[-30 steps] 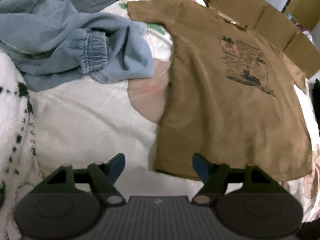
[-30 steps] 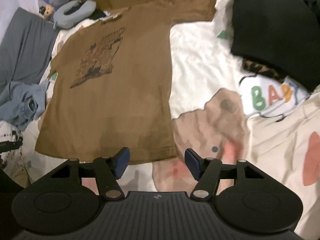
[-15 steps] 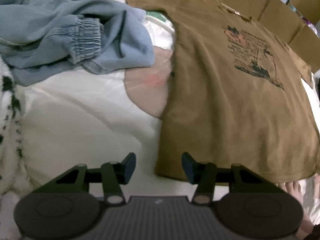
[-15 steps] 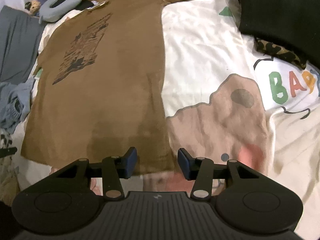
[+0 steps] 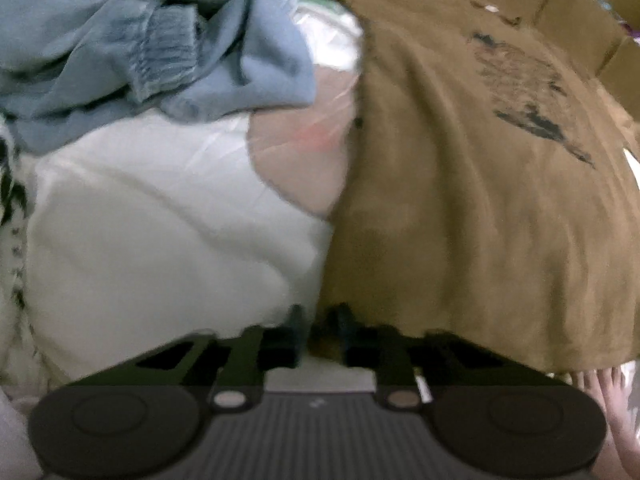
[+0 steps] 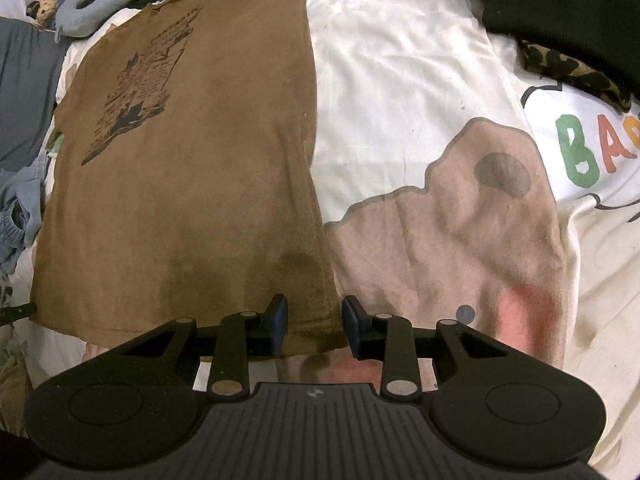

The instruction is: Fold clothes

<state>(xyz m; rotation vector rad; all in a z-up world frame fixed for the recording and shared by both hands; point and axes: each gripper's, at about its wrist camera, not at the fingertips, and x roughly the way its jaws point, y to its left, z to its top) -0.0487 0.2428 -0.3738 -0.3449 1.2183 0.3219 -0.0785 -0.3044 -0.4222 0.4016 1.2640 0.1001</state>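
Shirt: the brown T-shirt is laid flat, unfolded, print up, on the bed sheet.
Left gripper: fingers closing on the hem corner.
Right gripper: fingers apart, closing, the other corner between them.
Left to do: every fold.

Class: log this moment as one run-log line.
stage: grasping hem | left tongs: closing on brown T-shirt corner | right tongs: closing, other corner between, pads apart
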